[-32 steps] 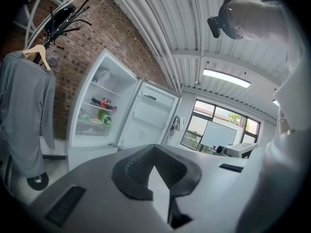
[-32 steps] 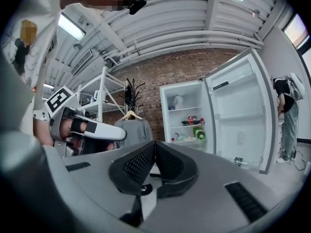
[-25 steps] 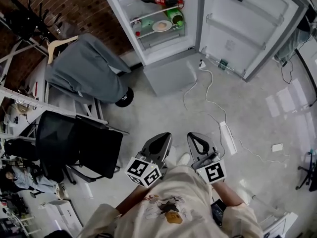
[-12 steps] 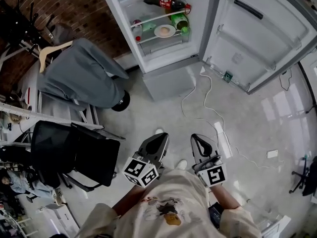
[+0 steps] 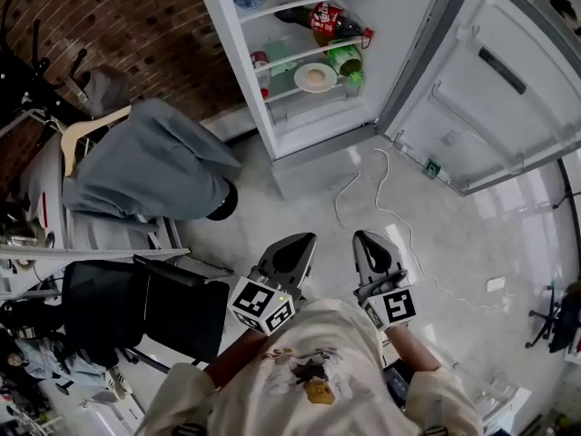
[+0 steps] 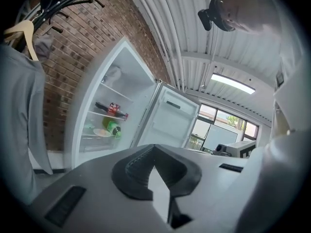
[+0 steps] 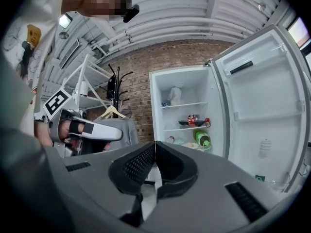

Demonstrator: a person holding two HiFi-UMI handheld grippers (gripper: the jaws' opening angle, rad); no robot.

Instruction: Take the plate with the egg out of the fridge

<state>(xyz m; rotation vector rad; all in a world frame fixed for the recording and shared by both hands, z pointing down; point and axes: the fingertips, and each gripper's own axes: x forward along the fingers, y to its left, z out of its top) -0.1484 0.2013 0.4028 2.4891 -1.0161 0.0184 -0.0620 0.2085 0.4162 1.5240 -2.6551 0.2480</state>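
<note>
Overall: the person stood well short of the fridge [image 5: 313, 140], both tools pointing toward it.
Left gripper [image 5: 304, 241]: jaws together, nothing between them.
Right gripper [image 5: 364, 237]: jaws together, nothing between them.
Fridge door [image 5: 495, 98]: swung wide open on the right.
Plate with the egg [image 5: 315, 77]: on a middle shelf inside the fridge, just beside a green bottle [image 5: 345, 59] and below a cola bottle [image 5: 331, 18] lying on its side.
Floor: a white cable [image 5: 386, 193] ran out from the fridge foot.
Left of fridge: a grey garment [image 5: 154, 166] hung on a hanger.
</note>
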